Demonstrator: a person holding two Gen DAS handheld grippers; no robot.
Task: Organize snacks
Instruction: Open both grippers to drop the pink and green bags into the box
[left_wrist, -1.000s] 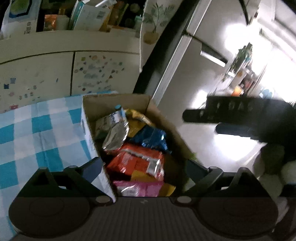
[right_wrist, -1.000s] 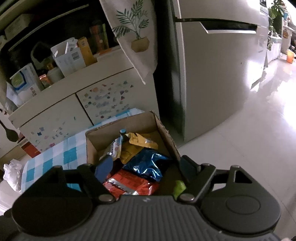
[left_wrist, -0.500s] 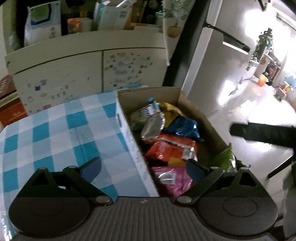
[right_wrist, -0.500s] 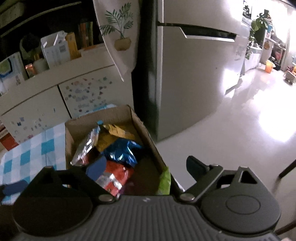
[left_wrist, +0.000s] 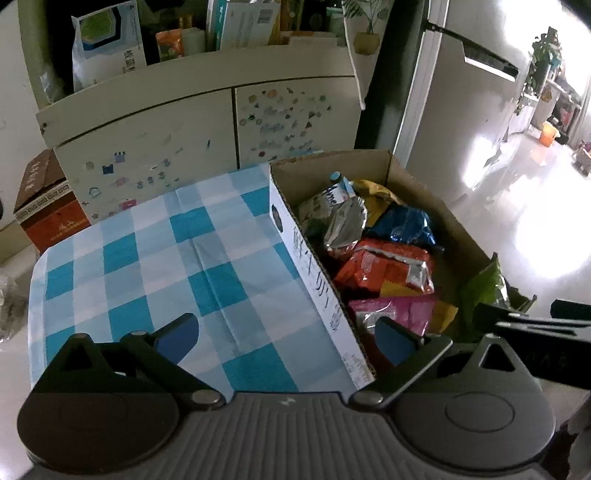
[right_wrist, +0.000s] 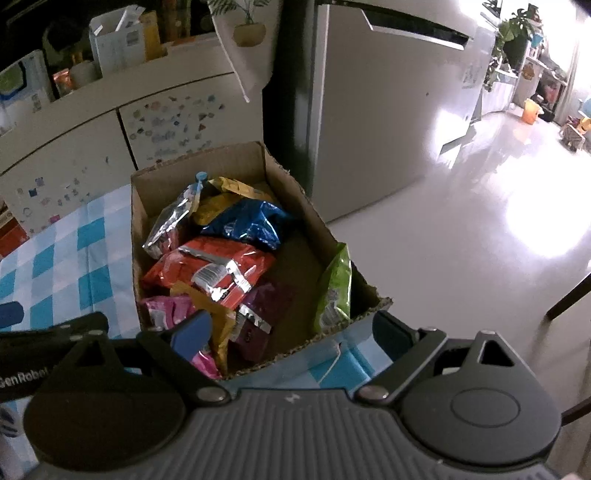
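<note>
The cardboard box (right_wrist: 288, 177) sits on the blue checked tablecloth (left_wrist: 155, 258), and it is full of snack bags, with an orange bag (right_wrist: 207, 266) in the middle, a blue bag (right_wrist: 251, 221) behind it and a green bag (right_wrist: 336, 284) leaning on the right wall. The left gripper (left_wrist: 288, 336) has just been opening and now stands wide with nothing held, one finger over the cloth and one over the box. The right gripper (right_wrist: 291, 332) is wide too, holds nothing, and hangs over the near end of the box.

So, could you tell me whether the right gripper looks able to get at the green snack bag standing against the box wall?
Probably yes. The right gripper is open and empty, hanging just above the near end of the cardboard box. The green snack bag stands upright with its top edge exposed and nothing lying over it.
</note>
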